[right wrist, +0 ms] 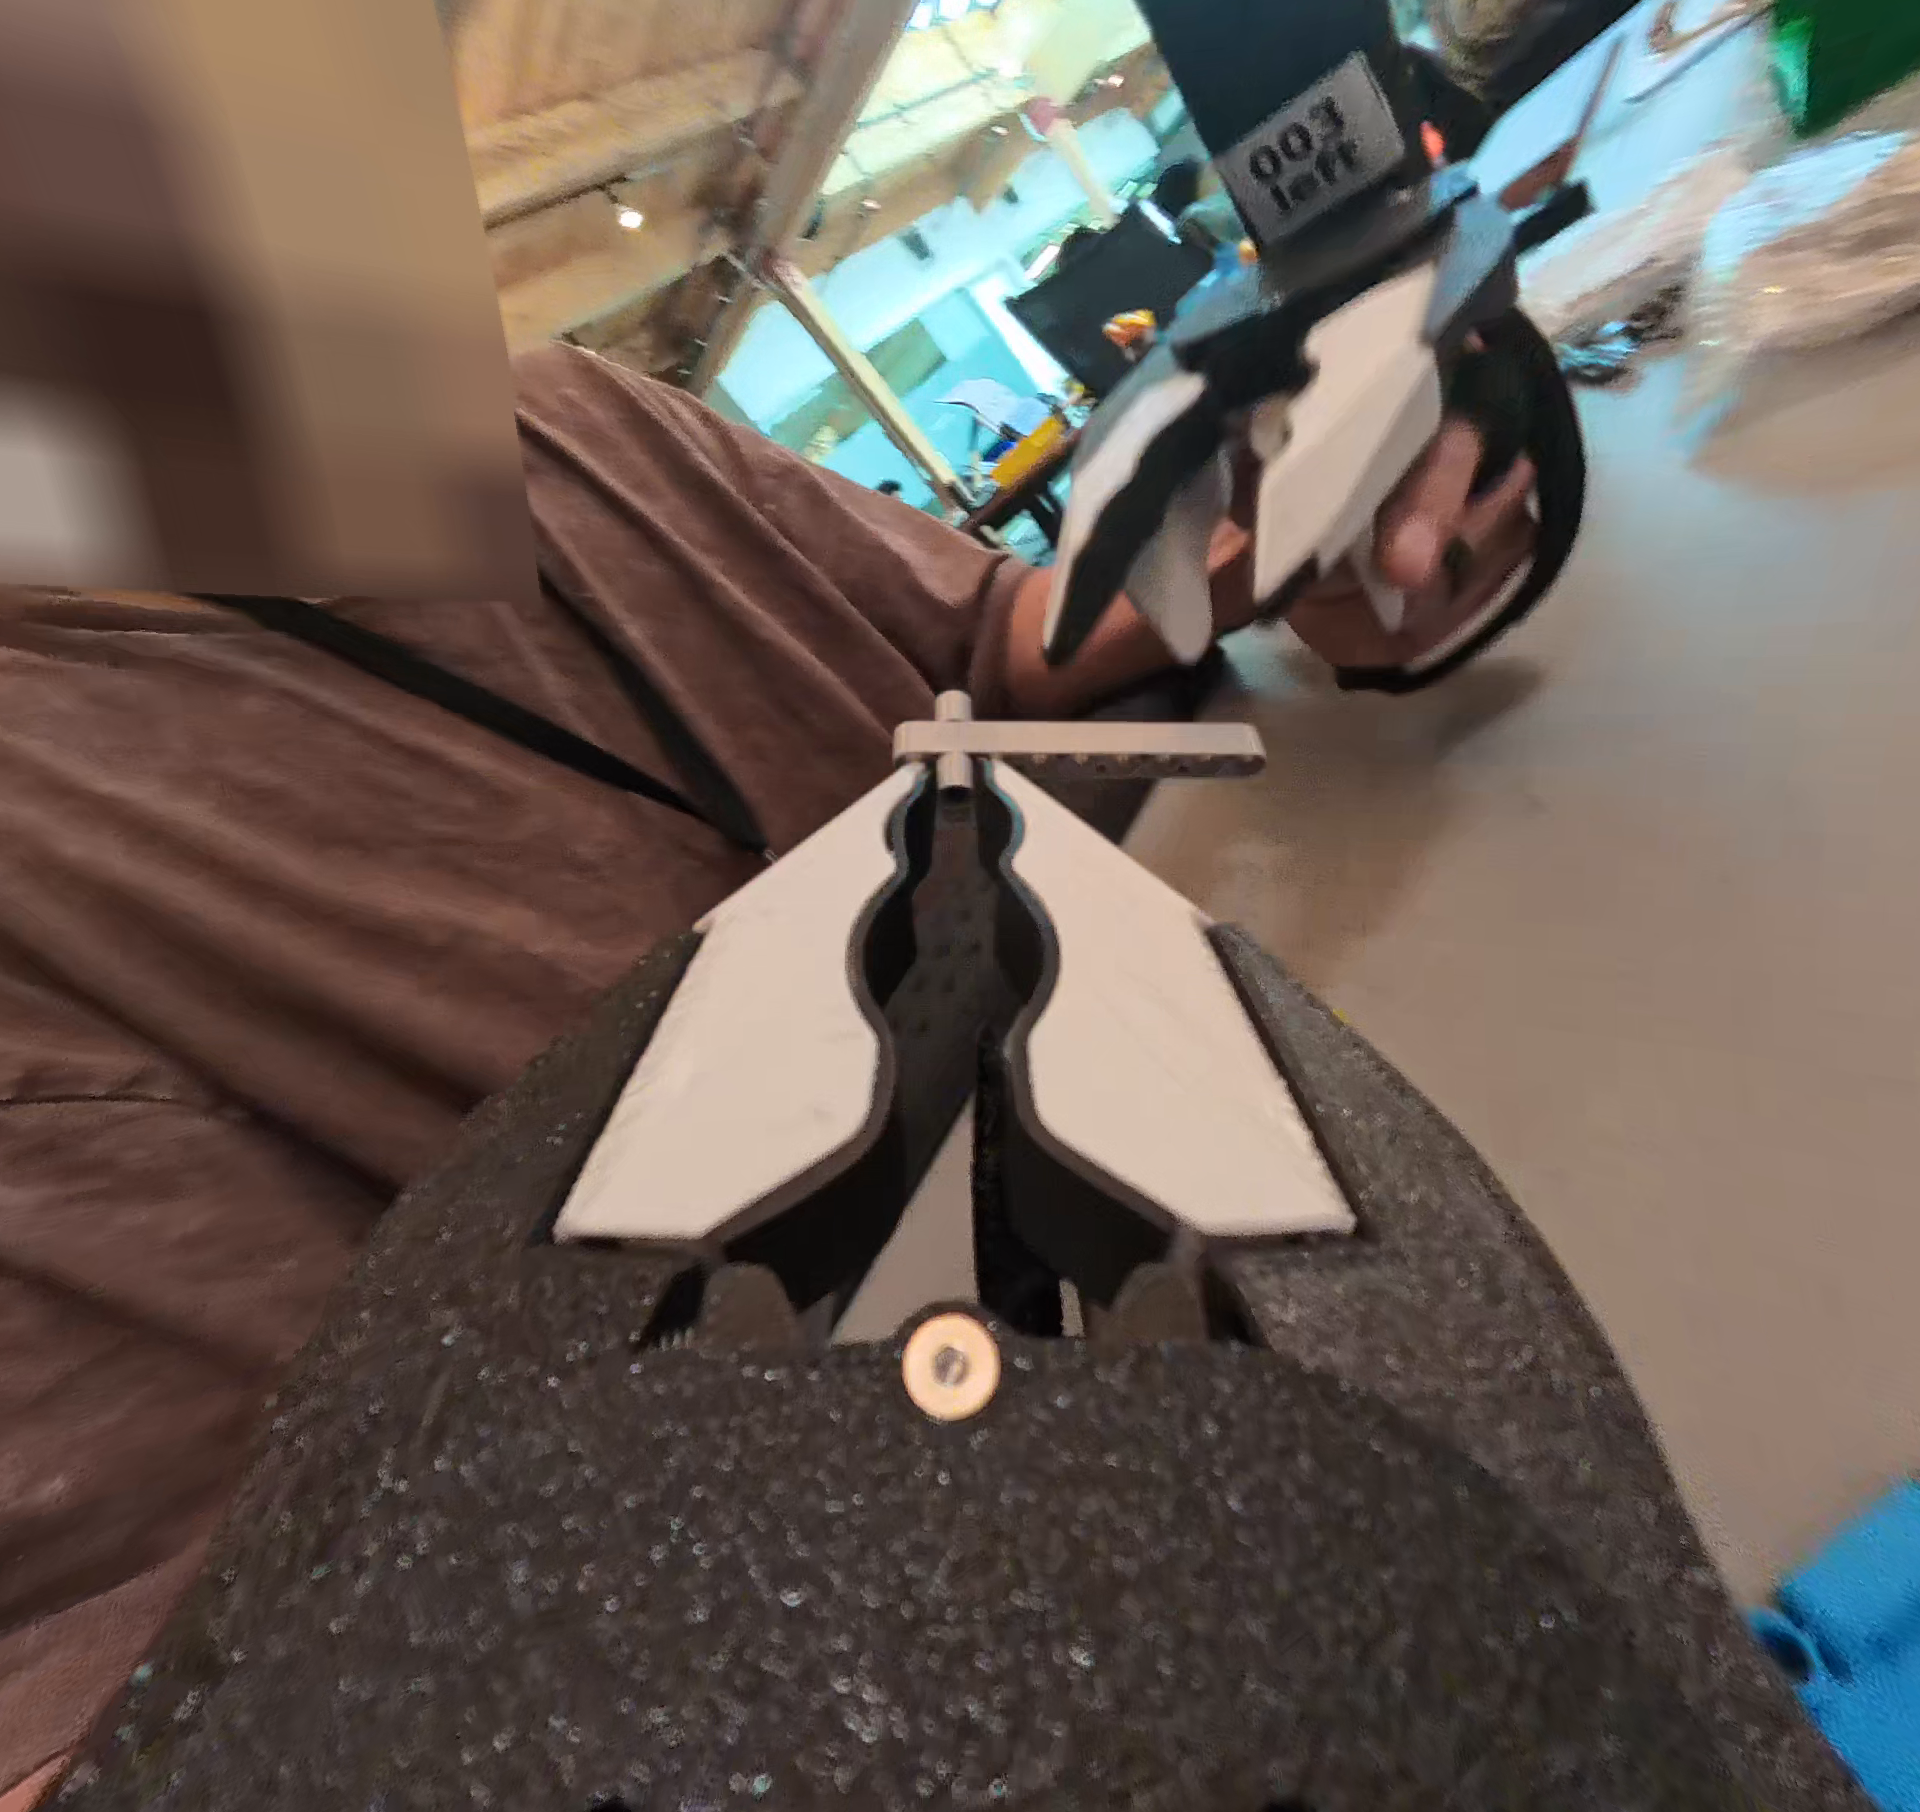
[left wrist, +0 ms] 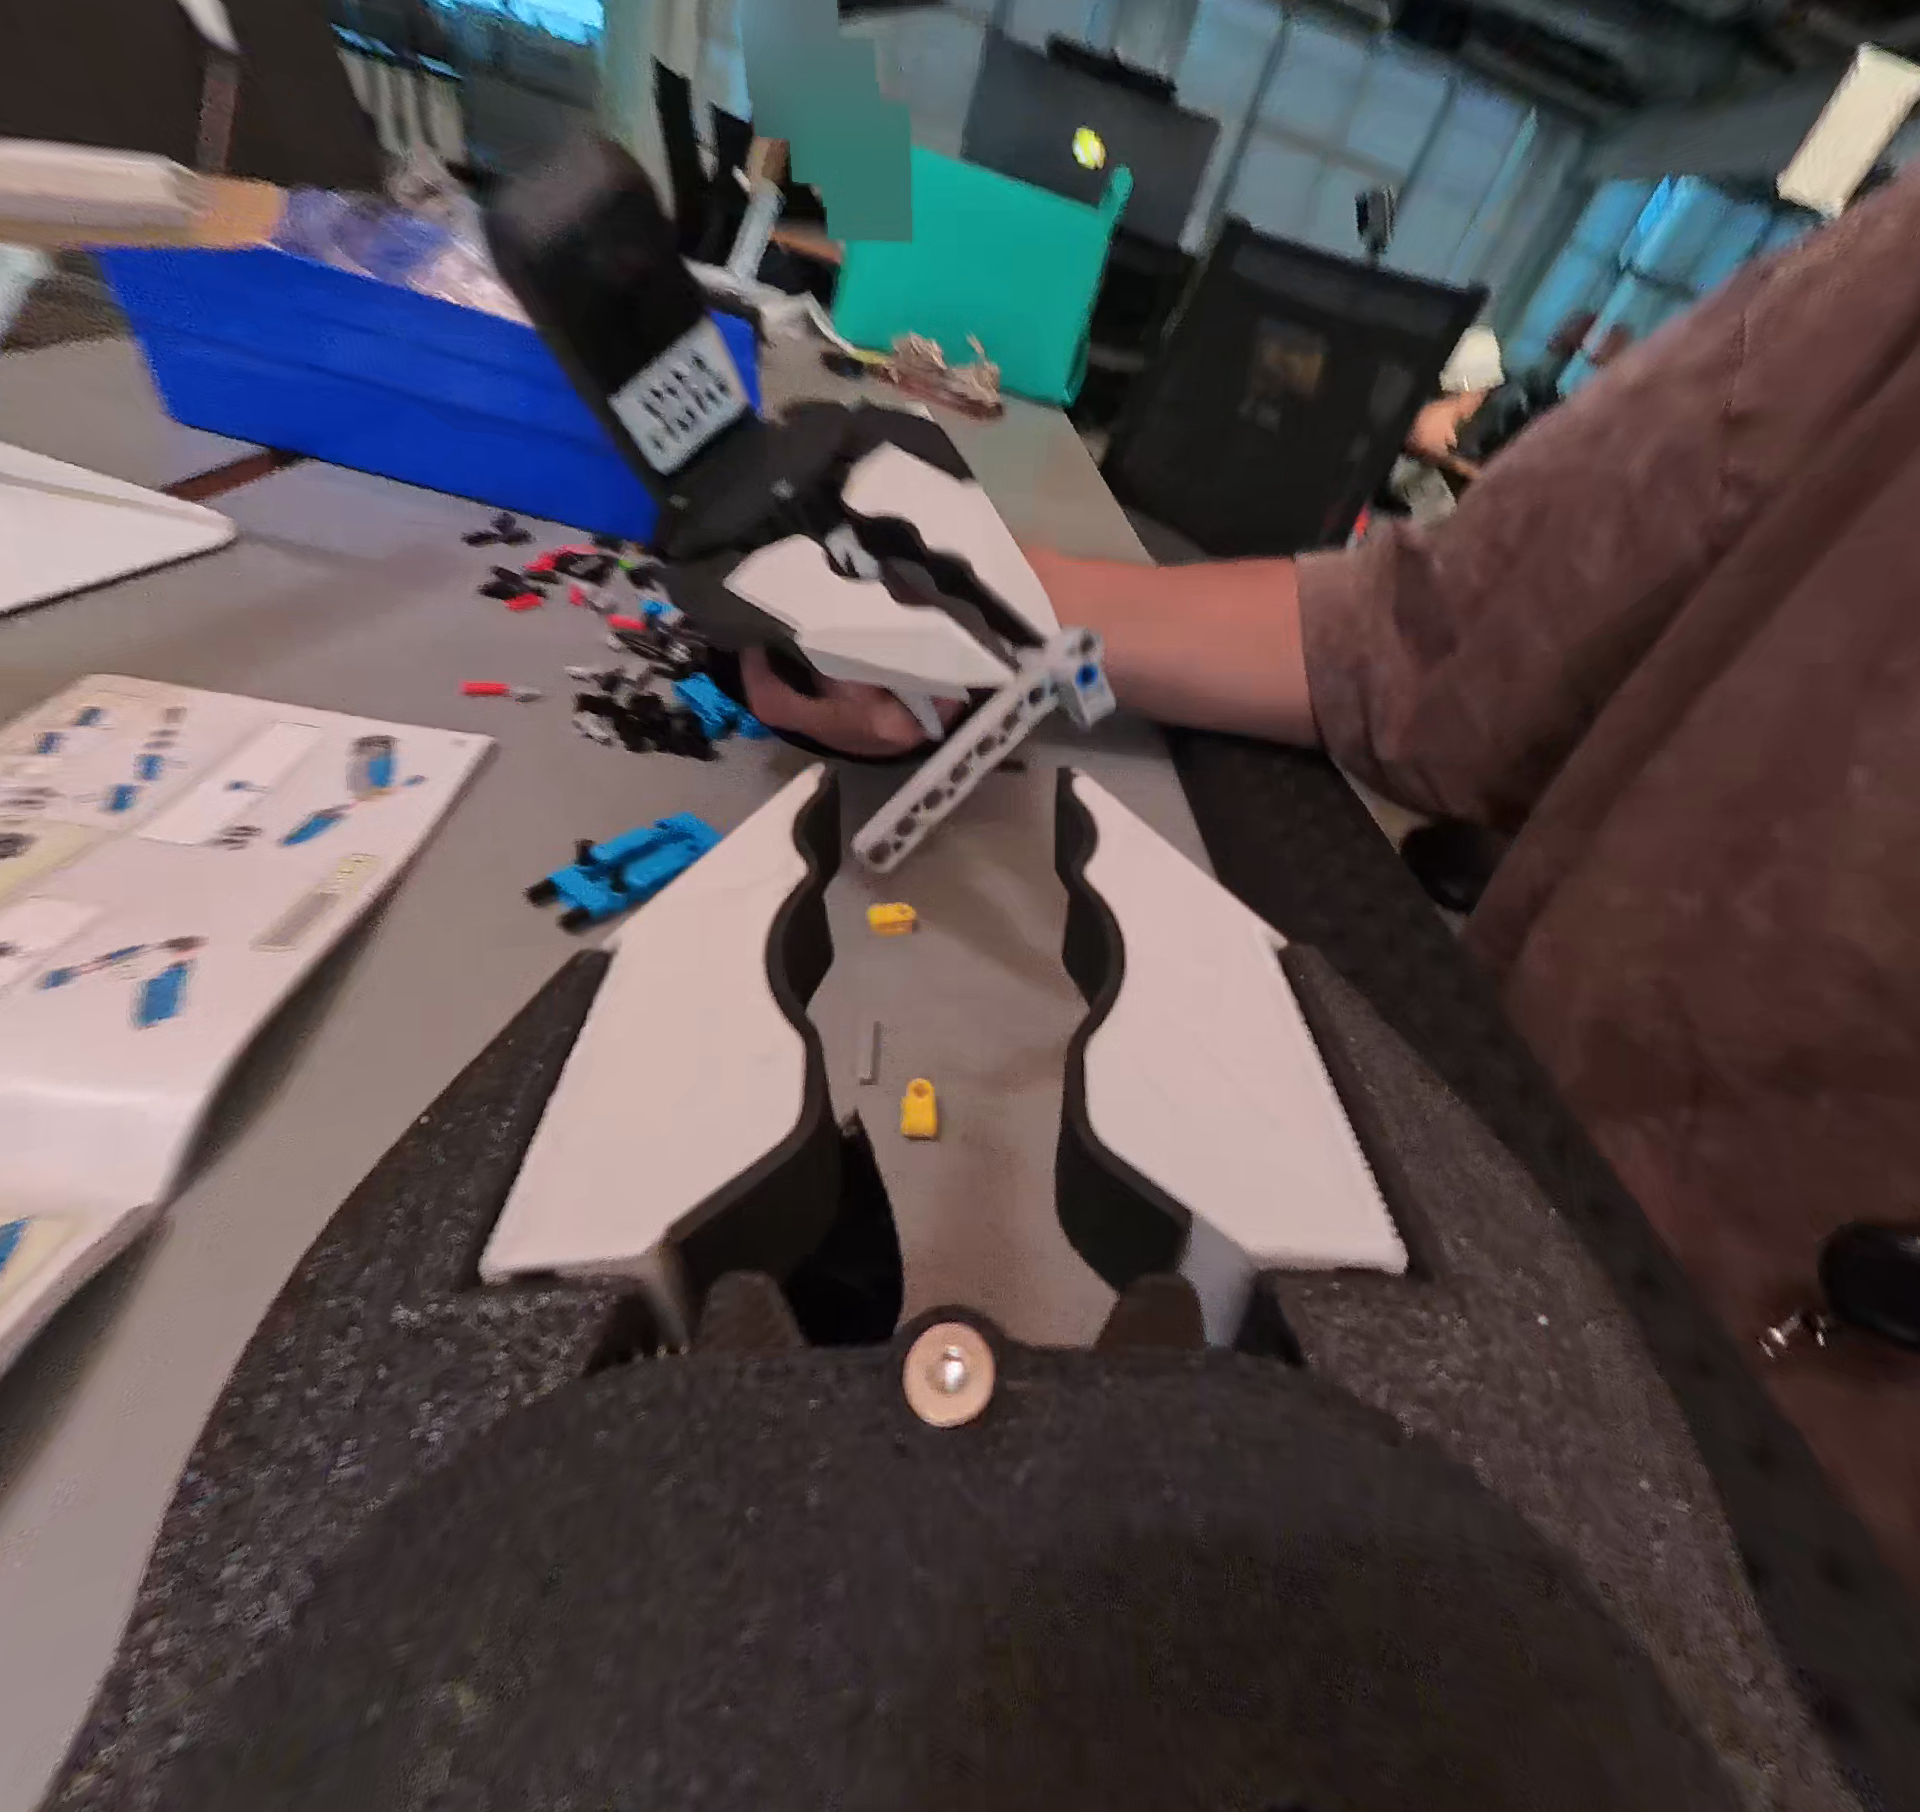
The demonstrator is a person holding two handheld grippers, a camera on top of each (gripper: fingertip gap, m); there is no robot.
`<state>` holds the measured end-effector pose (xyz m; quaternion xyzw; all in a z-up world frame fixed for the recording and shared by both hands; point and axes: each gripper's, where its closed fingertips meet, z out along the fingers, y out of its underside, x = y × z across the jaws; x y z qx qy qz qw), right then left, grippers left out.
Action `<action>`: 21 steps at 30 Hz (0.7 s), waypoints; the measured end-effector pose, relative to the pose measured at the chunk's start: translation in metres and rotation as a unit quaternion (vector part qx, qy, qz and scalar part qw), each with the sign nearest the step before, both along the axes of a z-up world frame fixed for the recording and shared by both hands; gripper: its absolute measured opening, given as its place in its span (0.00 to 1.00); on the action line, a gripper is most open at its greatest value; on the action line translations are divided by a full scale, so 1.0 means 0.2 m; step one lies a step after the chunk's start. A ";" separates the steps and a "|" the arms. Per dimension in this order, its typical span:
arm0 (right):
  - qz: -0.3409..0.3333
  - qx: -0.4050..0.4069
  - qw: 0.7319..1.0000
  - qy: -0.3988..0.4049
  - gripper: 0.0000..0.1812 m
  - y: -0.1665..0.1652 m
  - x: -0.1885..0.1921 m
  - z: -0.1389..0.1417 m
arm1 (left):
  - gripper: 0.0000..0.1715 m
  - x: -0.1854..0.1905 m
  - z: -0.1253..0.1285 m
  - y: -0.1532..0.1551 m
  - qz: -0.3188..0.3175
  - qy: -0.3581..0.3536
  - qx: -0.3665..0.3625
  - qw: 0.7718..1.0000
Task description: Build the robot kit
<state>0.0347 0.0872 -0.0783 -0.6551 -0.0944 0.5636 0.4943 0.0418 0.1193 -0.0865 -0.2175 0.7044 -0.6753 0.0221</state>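
Grey beam point(right wrist: 1081, 752) (holes all along it) sits pinched in the right gripper point(right wrist: 954, 786) tips, up off the table point(left wrist: 436, 983). Left gripper point(left wrist: 945, 786) hangs wide, empty, over two yellow pieces point(left wrist: 918, 1108).

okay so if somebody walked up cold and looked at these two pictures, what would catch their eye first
Probably the right gripper, shut on a grey holed beam and holding it in the air above the grey table. The left gripper is open, empty, with two small yellow pieces lying on the table between its fingers. To the left lie an open instruction booklet and a scatter of blue, black and red building pieces.
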 end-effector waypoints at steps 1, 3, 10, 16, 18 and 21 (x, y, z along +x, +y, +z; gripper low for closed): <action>0.007 0.008 1.000 0.007 0.04 -0.01 -0.01 0.02 | 0.24 -0.03 -0.02 -0.04 -0.015 0.006 0.010 1.000; 0.029 0.011 1.000 0.006 0.04 -0.03 -0.05 0.03 | 0.23 -0.06 -0.03 -0.09 -0.037 0.021 0.007 0.999; 0.034 -0.001 0.999 -0.014 0.04 -0.04 -0.10 0.00 | 0.00 -0.11 -0.05 -0.15 -0.042 -0.017 0.043 0.998; 0.003 0.005 1.000 -0.011 0.04 -0.02 -0.03 0.02 | 0.00 -0.07 -0.09 -0.18 -0.001 -0.041 0.079 0.996; -0.001 0.002 1.000 -0.010 0.04 -0.02 -0.02 0.01 | 0.02 -0.02 -0.11 -0.16 0.036 -0.064 0.106 0.992; -0.007 0.010 1.000 0.000 0.04 -0.02 0.00 0.03 | 0.19 0.00 -0.15 -0.17 0.049 -0.069 0.130 0.988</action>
